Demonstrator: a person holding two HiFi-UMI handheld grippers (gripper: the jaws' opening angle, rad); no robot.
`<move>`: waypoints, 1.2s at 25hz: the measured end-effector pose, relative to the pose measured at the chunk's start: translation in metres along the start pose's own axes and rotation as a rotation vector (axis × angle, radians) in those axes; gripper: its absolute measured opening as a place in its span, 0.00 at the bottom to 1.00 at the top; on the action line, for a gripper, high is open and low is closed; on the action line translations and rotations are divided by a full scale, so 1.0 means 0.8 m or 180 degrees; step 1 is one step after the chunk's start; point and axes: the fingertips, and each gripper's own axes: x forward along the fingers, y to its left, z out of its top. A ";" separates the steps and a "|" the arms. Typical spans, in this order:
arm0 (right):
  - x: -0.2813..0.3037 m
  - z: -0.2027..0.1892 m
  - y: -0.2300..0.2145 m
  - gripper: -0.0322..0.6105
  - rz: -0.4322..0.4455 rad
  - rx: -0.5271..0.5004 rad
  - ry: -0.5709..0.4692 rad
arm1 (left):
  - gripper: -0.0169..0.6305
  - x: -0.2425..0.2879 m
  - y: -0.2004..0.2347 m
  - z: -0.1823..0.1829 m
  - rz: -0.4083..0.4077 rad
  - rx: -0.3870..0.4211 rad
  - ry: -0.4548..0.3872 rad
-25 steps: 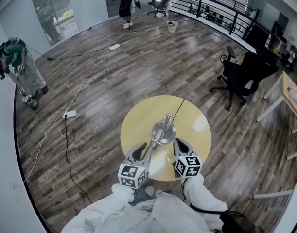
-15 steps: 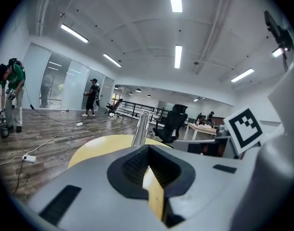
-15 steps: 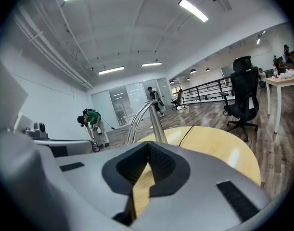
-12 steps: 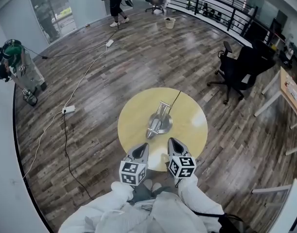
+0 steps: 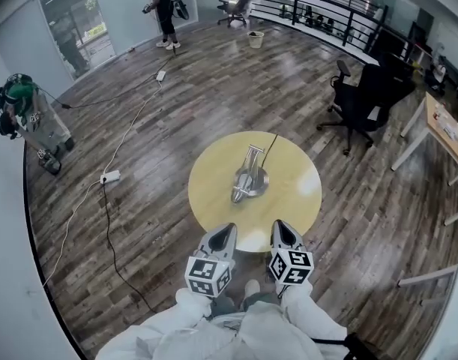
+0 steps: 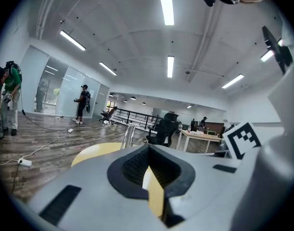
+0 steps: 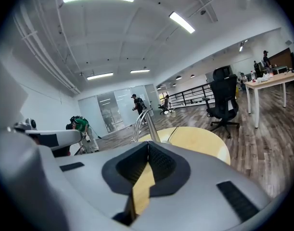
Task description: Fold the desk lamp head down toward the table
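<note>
The left gripper and right gripper are closed on nothing. The lamp, well ahead of their fingers on the table, seems already folded down; little remains.

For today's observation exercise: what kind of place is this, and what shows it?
Probably an open-plan office: a black office chair, a desk at the right, and glass partitions at the far left.

Open tabletop around lamp (cord behind)
</note>
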 end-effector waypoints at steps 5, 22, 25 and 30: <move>-0.044 -0.022 0.040 0.07 -0.0103 0.0079 -0.0080 | 0.03 -0.051 -0.006 -0.016 -0.0150 -0.0015 0.0076; -0.084 -0.010 0.110 0.07 -0.0025 -0.0331 -0.0261 | 0.03 -0.106 -0.017 -0.009 -0.0208 0.0187 -0.0051; -0.080 -0.008 0.116 0.07 0.0013 -0.0480 -0.0255 | 0.03 -0.105 -0.015 -0.007 -0.0195 0.0158 -0.0073; -0.078 -0.005 0.114 0.07 0.0034 -0.0508 -0.0262 | 0.03 -0.097 -0.013 -0.013 -0.0159 0.0110 -0.0032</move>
